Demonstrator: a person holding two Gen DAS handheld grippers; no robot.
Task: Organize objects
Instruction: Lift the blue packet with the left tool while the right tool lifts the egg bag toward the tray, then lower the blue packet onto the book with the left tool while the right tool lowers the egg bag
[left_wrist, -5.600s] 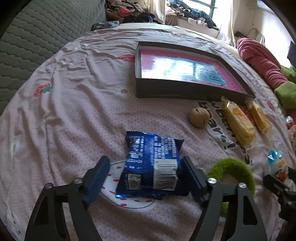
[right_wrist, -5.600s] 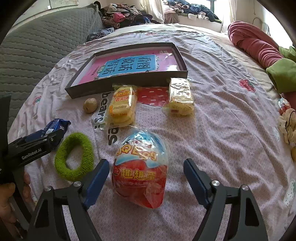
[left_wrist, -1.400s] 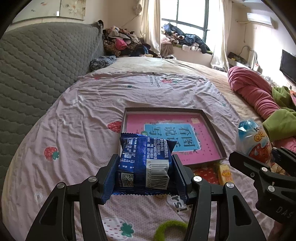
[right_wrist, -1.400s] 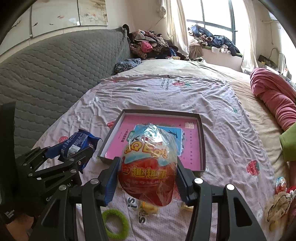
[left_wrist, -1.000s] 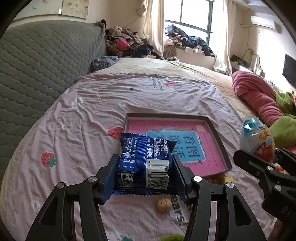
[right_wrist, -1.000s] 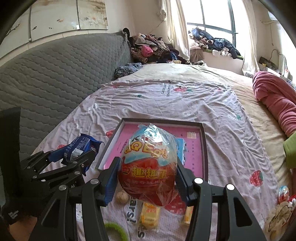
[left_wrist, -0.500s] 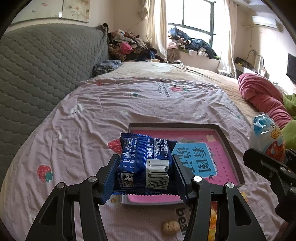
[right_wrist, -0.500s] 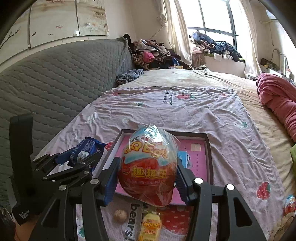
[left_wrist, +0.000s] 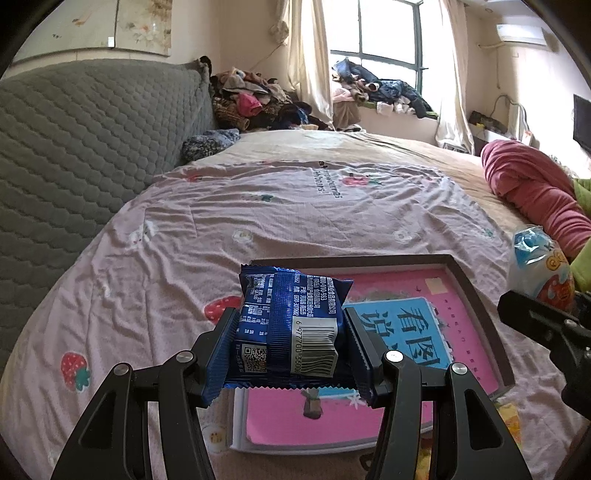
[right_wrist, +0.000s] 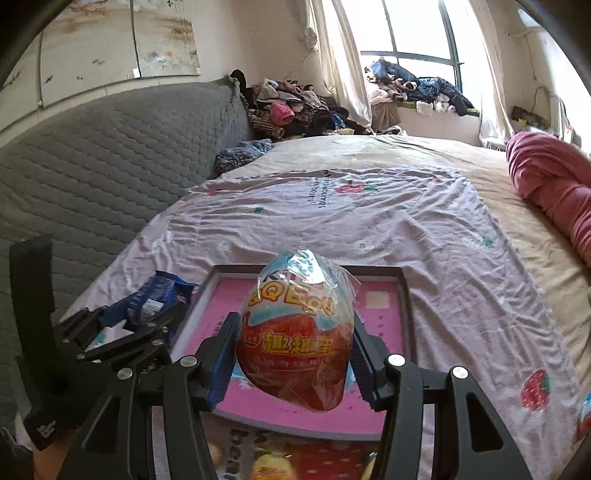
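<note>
My left gripper (left_wrist: 290, 354) is shut on a blue snack packet (left_wrist: 288, 328), barcode side up, held in the air over the near left corner of a dark-framed shallow box (left_wrist: 476, 291) with a pink lining. My right gripper (right_wrist: 293, 365) is shut on a red and blue egg-shaped toy in clear wrap (right_wrist: 295, 332), held above the same box (right_wrist: 404, 291). From the right wrist the left gripper with its blue packet (right_wrist: 155, 295) shows at the left. From the left wrist the egg (left_wrist: 539, 266) shows at the right edge.
The box lies on a pink strawberry-print sheet (left_wrist: 295, 210) over a bed. Yellow snack packs (right_wrist: 273, 467) lie in front of the box. A grey quilted headboard (left_wrist: 74, 147) rises at the left, a rolled red blanket (left_wrist: 532, 188) at the right, piled clothes (right_wrist: 295, 107) behind.
Both grippers, still holding their objects, have moved forward and lower toward the box, which now sits nearer and lower in both views. The green ring and walnut have dropped out of view.
</note>
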